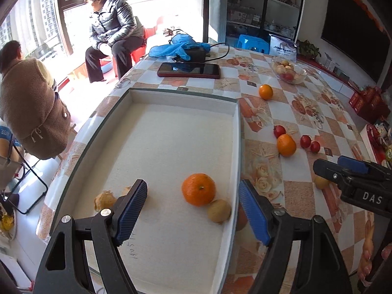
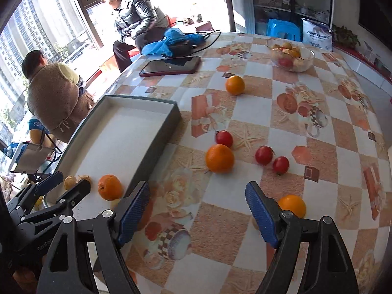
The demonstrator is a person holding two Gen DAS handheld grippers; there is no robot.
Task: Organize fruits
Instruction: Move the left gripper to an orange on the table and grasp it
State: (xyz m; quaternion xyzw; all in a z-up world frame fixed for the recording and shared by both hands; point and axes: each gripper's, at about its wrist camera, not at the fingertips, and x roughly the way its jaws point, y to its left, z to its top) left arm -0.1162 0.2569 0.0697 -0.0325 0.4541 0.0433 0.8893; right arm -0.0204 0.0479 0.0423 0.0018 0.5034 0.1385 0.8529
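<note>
In the left wrist view the left gripper's (image 1: pixel 193 210) near finger covers part of a pale, crinkled fruit (image 1: pixel 105 199) in the white box (image 1: pixel 235 132); it may be peeled, though its kind is hard to tell. A brownish round fruit (image 1: pixel 218 211) touches the orange (image 1: pixel 198 189) lying near the box's right wall. The right gripper (image 1: pixel 343 171) enters at the frame's right edge and hides most of a yellow-orange fruit (image 1: pixel 321 182) on the table (image 1: pixel 306 210).

In the right wrist view the right gripper (image 2: pixel 198 210) stands with its blue pads spread wide and nothing between them, over bare tablecloth. An orange (image 2: pixel 292 205) sits just outside its right finger, partly cut off by it. The left gripper is likewise spread and empty, over the box floor.

On the table lie another orange (image 2: pixel 219 158) touching a small red fruit (image 2: pixel 224 139), two more red fruits (image 2: pixel 272 159) close together, and a far orange (image 2: pixel 235 85). A glass bowl (image 2: pixel 291 57) of mixed fruit stands beyond.
</note>
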